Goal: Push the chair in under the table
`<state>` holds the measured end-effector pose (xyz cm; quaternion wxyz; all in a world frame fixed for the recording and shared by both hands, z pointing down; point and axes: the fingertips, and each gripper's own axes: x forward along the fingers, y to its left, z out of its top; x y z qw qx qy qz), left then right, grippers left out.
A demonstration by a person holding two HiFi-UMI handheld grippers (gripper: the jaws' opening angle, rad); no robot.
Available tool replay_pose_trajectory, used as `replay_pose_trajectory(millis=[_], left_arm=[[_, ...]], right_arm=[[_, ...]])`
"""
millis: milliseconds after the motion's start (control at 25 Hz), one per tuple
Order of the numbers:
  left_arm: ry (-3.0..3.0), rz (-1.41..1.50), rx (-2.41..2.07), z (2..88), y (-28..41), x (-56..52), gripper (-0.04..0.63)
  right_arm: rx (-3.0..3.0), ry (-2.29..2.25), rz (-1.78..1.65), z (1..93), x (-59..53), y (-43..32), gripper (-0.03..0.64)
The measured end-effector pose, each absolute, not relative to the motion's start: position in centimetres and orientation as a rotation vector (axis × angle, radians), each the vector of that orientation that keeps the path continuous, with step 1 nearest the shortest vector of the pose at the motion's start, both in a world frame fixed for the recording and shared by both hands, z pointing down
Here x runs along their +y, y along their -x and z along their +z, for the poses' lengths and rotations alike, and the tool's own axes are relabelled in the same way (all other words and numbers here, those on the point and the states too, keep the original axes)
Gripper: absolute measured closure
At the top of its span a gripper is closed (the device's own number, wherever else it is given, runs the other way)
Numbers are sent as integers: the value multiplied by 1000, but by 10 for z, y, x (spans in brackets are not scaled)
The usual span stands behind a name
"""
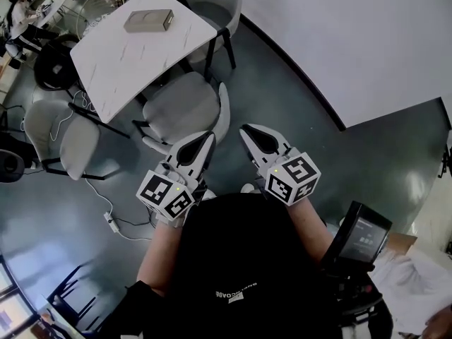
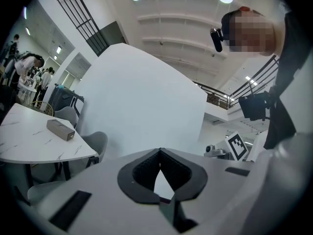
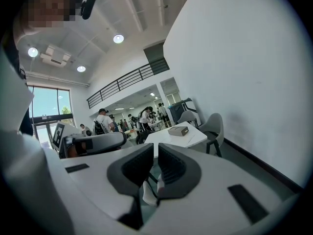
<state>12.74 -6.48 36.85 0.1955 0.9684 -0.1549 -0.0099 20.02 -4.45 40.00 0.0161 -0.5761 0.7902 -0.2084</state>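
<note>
1. Dark polished floor (image 1: 275, 111) fills the head view, with a white table (image 1: 141, 69), a grey box (image 1: 148, 21) on it and other chairs (image 1: 70, 136) around. The nearest chair (image 1: 180, 108) stands at the table's near edge, its seat mostly out from under the top. The left gripper (image 1: 206, 138) and right gripper (image 1: 247, 130) hover just behind its backrest, seemingly not touching it.
2. Left gripper view: the left gripper (image 2: 160, 151) is clenched tip to tip, nothing between. The table (image 2: 29, 143) lies far left.
3. Right gripper view: the right gripper (image 3: 155, 148) has its jaws nearly together, a thin empty slit between them. The table (image 3: 188, 140) lies ahead.
</note>
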Motion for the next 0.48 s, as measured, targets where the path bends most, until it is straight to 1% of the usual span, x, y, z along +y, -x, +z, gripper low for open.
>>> replay_pose_trajectory(millis=[480], left_arm=[[-2725, -26, -449, 375, -128, -62, 589]], right_arm=[[2468, 1788, -633, 400, -43, -202, 580]])
